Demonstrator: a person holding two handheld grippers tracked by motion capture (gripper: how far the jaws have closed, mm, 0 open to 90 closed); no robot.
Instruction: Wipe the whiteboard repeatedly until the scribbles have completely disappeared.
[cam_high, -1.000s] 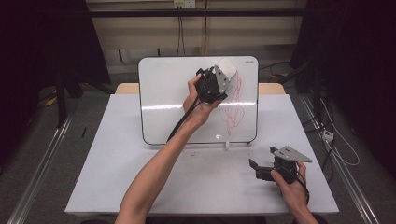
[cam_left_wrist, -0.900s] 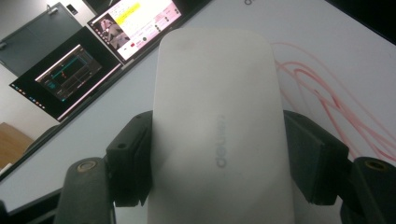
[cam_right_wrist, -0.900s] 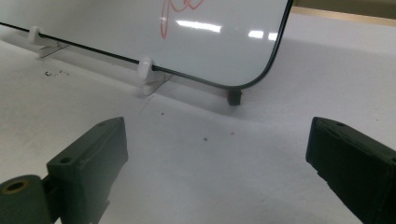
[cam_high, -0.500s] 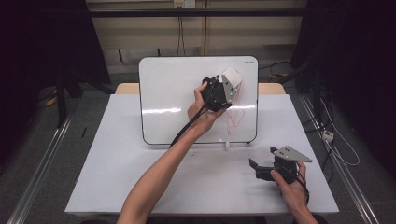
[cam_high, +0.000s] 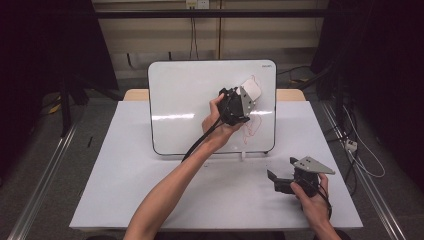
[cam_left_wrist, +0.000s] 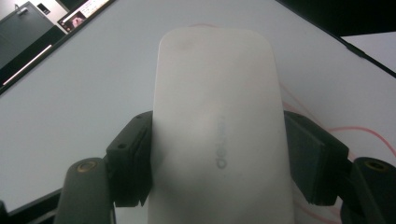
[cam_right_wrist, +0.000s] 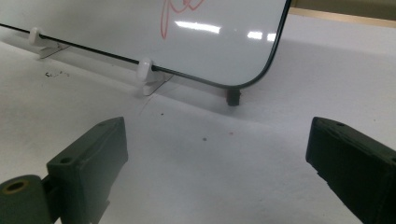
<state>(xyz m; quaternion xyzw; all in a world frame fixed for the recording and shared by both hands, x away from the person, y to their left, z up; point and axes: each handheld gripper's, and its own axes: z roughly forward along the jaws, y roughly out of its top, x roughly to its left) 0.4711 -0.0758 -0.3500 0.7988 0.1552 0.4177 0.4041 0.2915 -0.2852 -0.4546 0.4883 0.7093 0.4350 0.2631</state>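
Glossy whiteboard, matt white plastic eraser, perhaps paper-covered table

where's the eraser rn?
High view: the eraser is clamped in the left tool, pressed against the whiteboard at its upper right, by the red scribble.

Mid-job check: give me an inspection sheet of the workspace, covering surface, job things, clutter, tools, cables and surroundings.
Surface: white table, a few dark specks near the board's feet.
Job's things: whiteboard propped upright on clips, red scribble left on its right side; white eraser held against the board.
Clutter: nothing seen.
Tools: left tool shut on the eraser at the board; right tool open, resting low over the table, nothing between its jaws.
Cables: black cable trails from the left tool; loose wires lie right of the table.
Surroundings: dark curtains, grey floor.
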